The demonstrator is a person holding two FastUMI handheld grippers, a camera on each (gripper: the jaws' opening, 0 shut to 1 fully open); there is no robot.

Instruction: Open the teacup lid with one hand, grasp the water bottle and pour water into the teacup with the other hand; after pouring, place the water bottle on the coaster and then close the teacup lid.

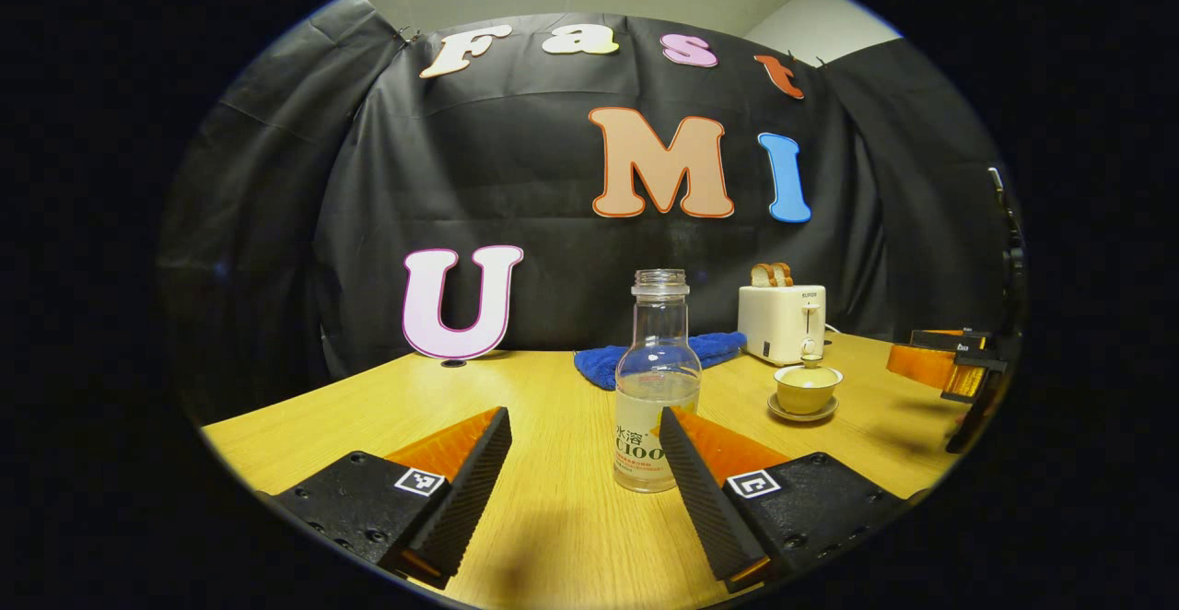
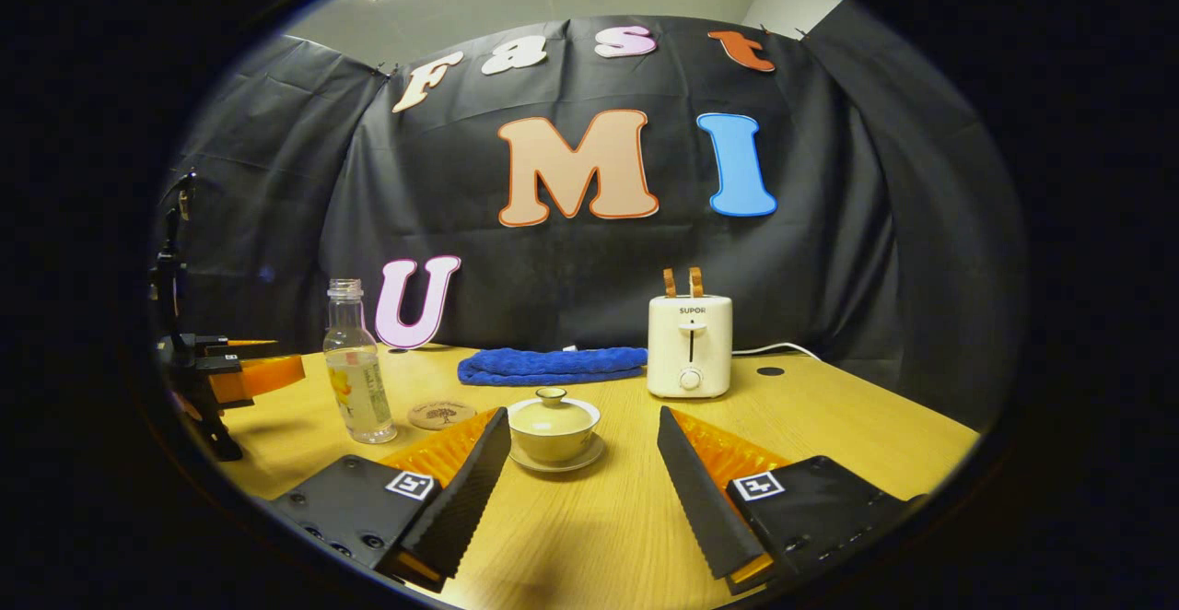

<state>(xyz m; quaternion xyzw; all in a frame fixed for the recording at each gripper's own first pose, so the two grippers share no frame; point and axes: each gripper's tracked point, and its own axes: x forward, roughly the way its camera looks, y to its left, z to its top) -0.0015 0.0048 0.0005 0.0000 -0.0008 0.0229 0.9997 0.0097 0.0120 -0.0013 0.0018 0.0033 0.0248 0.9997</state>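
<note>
One water bottle (image 1: 657, 389), one lidded teacup (image 2: 554, 429), one coaster (image 2: 442, 415); both grippers (image 1: 584, 463) (image 2: 584, 463) spread wide, holding nothing.

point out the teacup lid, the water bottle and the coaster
teacup lid (image 2: 553, 414), right gripper view, on its dome below the knob
water bottle (image 1: 657, 380), left gripper view, on its clear body
coaster (image 2: 440, 415), right gripper view, on its flat top

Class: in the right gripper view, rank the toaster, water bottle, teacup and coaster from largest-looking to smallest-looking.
1. toaster and water bottle: close; the bottle is taller, the toaster wider, so unranked
2. teacup
3. coaster
</note>
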